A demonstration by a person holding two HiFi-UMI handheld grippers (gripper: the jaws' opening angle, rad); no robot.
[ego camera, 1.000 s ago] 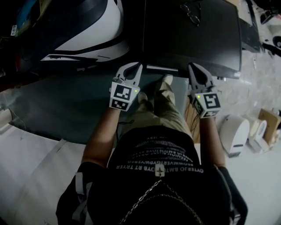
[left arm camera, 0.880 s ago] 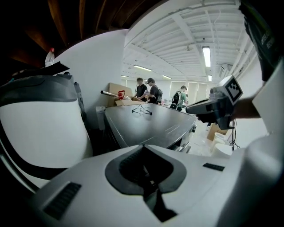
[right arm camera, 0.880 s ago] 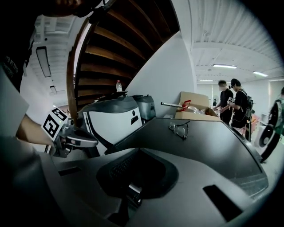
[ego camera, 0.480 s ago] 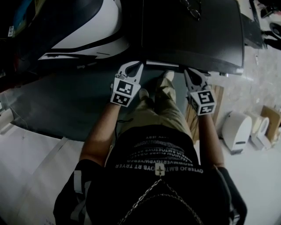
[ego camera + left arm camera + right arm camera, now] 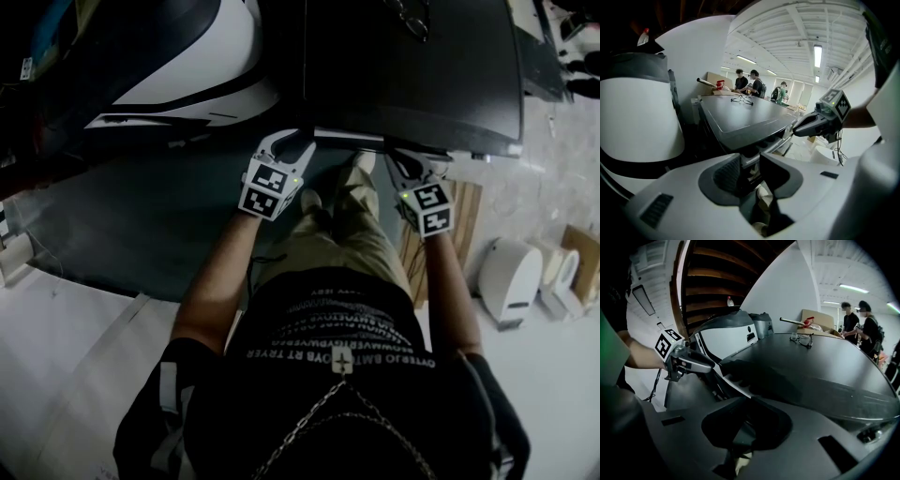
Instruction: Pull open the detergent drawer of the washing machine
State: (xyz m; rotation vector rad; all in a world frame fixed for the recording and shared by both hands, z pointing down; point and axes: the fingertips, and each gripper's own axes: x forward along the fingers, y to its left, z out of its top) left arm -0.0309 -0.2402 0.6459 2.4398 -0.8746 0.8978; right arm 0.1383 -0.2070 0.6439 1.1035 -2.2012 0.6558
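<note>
Advance over the last second puts both grippers at the front edge of the dark grey washing machine (image 5: 412, 84). The left gripper (image 5: 289, 145) has jaws slightly apart, empty; the right gripper (image 5: 405, 159) has jaws together, empty. The detergent drawer, probably within the pale front strip (image 5: 347, 139), seems unopened, so grasping comes next.

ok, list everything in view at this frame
black flat-topped washing machine: 1, black, straight ahead
thin-framed spectacles: 1, dark, on the machine's top
curved white-and-black appliance: 1, left of the machine
rounded white floor unit: 1, white, floor at right
brown cardboard box: 1, brown, floor at far right
bystanders: 3, dark clothes, far behind the machine
left gripper: 1, grey, jaws apart, at the machine's front edge
right gripper: 1, grey, jaws together, at the same edge
</note>
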